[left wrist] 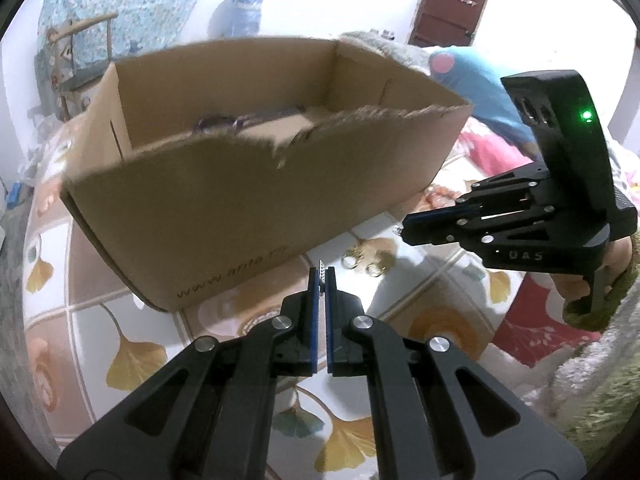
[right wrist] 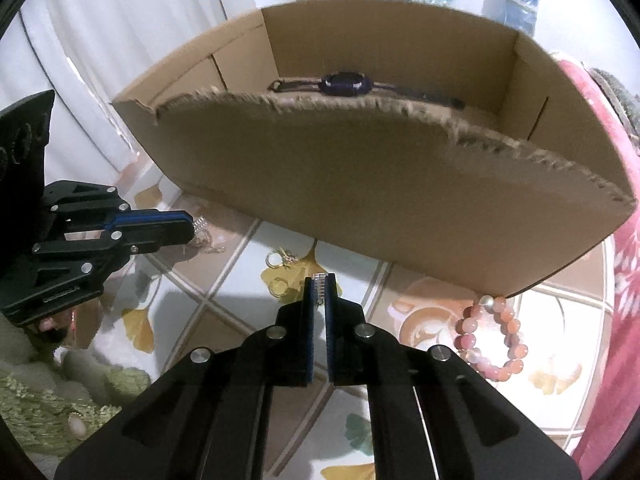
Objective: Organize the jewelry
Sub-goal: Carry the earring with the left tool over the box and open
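Going left to right in the right wrist view: our left tongs point(right wrist: 191, 222) come in from the left edge, pinched closed on a small silvery chain piece point(right wrist: 199, 224) just above the patterned cloth point(right wrist: 224, 304). A thin chain point(right wrist: 208, 245) lies on the cloth right under them. Next over, a couple of gold rings point(right wrist: 276, 270) sit on a yellow leaf print, out in the open strip in front of the cardboard box point(right wrist: 360, 196). Our right tongs point(right wrist: 319, 280) are closed too, gripping another silvery chain bit point(right wrist: 319, 285) at the tips, close to the box's front wall. That wall has a ragged torn top edge, and a dark bracelet point(right wrist: 344, 84) already lies inside. Further right, a pink bead bracelet point(right wrist: 494, 338) sits just off the box's near corner. There's not much room between box and tongs; the free cloth is mostly on our near side.
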`<state>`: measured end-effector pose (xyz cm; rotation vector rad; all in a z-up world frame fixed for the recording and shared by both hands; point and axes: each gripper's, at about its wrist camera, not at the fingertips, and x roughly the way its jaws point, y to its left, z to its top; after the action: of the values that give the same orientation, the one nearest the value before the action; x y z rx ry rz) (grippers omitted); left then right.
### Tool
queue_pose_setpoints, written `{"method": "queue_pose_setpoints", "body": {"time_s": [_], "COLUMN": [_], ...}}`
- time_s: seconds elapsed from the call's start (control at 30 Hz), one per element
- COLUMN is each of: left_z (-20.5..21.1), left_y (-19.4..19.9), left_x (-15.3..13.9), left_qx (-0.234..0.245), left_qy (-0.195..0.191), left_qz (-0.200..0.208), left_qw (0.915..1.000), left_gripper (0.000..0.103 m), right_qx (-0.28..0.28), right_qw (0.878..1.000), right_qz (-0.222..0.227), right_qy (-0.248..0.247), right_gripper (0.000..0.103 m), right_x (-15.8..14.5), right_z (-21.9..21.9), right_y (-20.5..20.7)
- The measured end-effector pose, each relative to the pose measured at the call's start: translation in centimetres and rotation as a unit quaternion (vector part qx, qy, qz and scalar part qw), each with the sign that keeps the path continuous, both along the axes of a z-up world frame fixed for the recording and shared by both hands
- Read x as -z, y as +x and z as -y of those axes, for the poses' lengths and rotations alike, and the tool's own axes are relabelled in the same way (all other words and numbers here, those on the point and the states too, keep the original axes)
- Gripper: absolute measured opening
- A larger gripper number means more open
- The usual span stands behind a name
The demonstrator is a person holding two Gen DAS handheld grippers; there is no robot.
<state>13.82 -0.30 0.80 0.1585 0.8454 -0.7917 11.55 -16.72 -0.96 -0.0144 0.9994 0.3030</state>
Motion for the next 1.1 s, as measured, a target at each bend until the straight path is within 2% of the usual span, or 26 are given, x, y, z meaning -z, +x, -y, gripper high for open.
{"method": "queue_pose_setpoints", "body": {"time_s": [0.2, 0.37, 0.5, 0.6, 0.7, 0.77, 0.83, 0.9, 1.0, 1.1], "left_z": [-0.3, -0.4, -0.2, 0.4, 1.1, 1.8, 2.3, 2.7, 2.9, 2.8], "left_y": [-0.9, -0.7, 0.3, 1.6, 3.6, 5.6, 7.7, 10.4, 13.4, 14.9], "left_x": [-3.3, -7.2, -10.7, -12.3, -12.4, -11.5, -10.1, -8.3, -6.1, -4.5], "left_qx": [0.009, 0.024, 0.037, 0.04, 0.034, 0.027, 0.024, 0.031, 0.044, 0.054], "left_qy": [-0.026, -0.066, -0.089, -0.092, -0.075, -0.047, -0.023, -0.008, 0.01, 0.029], "left_qz": [0.025, 0.052, 0.091, 0.112, 0.102, 0.075, 0.03, -0.04, -0.126, -0.194], "left_qw": [0.9993, 0.9962, 0.9912, 0.9886, 0.9913, 0.9957, 0.999, 0.9987, 0.991, 0.9791], "left_gripper": [0.002, 0.002, 0.002, 0.002, 0.002, 0.002, 0.002, 0.002, 0.002, 0.002], "right_qx": [-0.004, -0.024, -0.037, -0.039, -0.042, -0.046, -0.053, -0.061, -0.079, -0.084], "right_qw": [0.999, 0.994, 0.988, 0.985, 0.986, 0.989, 0.99, 0.991, 0.988, 0.984], "right_qz": [0.032, 0.076, 0.116, 0.131, 0.123, 0.097, 0.052, 0.009, -0.077, -0.129], "right_qy": [0.017, 0.071, 0.097, 0.105, 0.102, 0.106, 0.116, 0.116, 0.104, 0.084], "right_gripper": [0.005, 0.005, 0.005, 0.005, 0.005, 0.005, 0.005, 0.005, 0.005, 0.005], "right_x": [-3.1, -7.5, -10.6, -12.1, -11.9, -11.1, -9.9, -8.6, -6.3, -4.8], "right_z": [0.4, 1.4, 2.4, 3.2, 3.8, 4.3, 4.6, 4.6, 4.1, 3.4], "right_y": [-0.3, -0.7, 0.2, 1.2, 4.1, 5.6, 7.8, 9.8, 13.5, 15.0]}}
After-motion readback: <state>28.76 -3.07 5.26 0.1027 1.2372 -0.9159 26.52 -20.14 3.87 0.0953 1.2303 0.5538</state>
